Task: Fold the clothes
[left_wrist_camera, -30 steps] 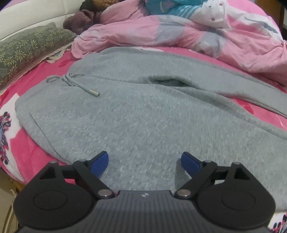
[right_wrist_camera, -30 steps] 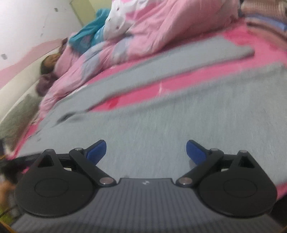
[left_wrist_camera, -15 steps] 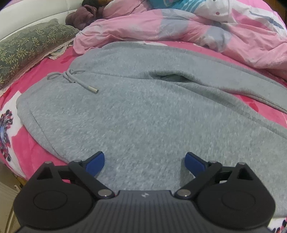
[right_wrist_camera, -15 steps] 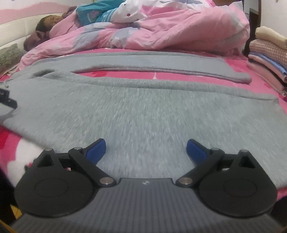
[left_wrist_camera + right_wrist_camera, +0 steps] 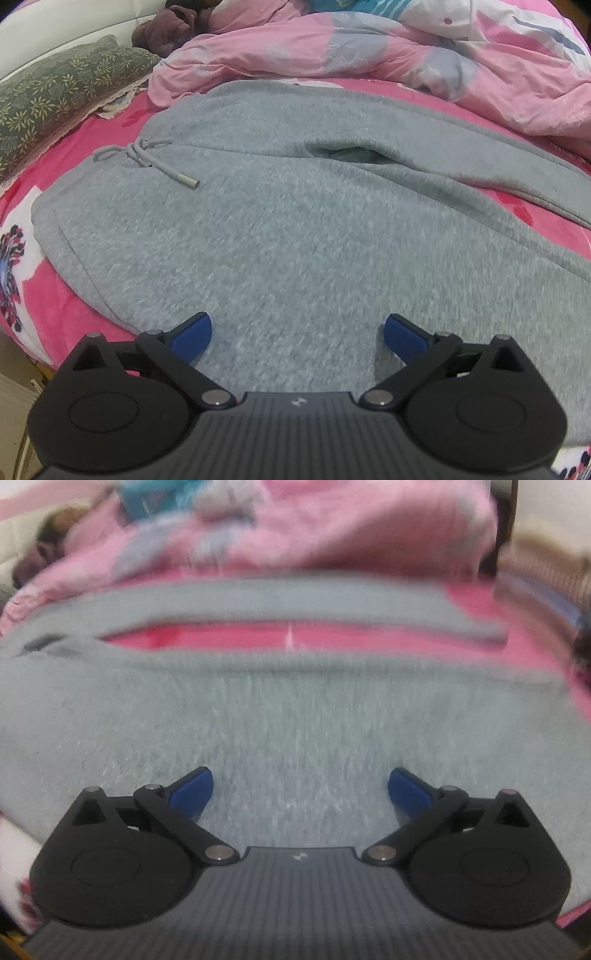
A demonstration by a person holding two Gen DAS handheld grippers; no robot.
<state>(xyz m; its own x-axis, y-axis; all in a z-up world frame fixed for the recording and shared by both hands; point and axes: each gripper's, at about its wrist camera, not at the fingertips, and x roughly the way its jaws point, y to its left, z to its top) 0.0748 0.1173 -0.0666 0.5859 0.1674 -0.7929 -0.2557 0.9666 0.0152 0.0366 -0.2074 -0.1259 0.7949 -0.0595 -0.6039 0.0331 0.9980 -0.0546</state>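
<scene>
Grey sweatpants lie spread flat on the pink bed sheet. Their waistband is at the left, with a drawstring lying on top. The two legs run off to the right with a strip of sheet between them. My left gripper is open and empty, low over the near hip of the pants. My right gripper is open and empty, low over the near leg. The far leg lies behind it. The right wrist view is blurred.
A rumpled pink duvet is heaped along the far side of the bed. A green patterned pillow lies at the far left. A stack of folded clothes sits at the far right. The bed's near edge drops off at lower left.
My left gripper has crept forward over the waist area of the pants. My right gripper has swung from facing along the bed to facing across the legs, and is still moving.
</scene>
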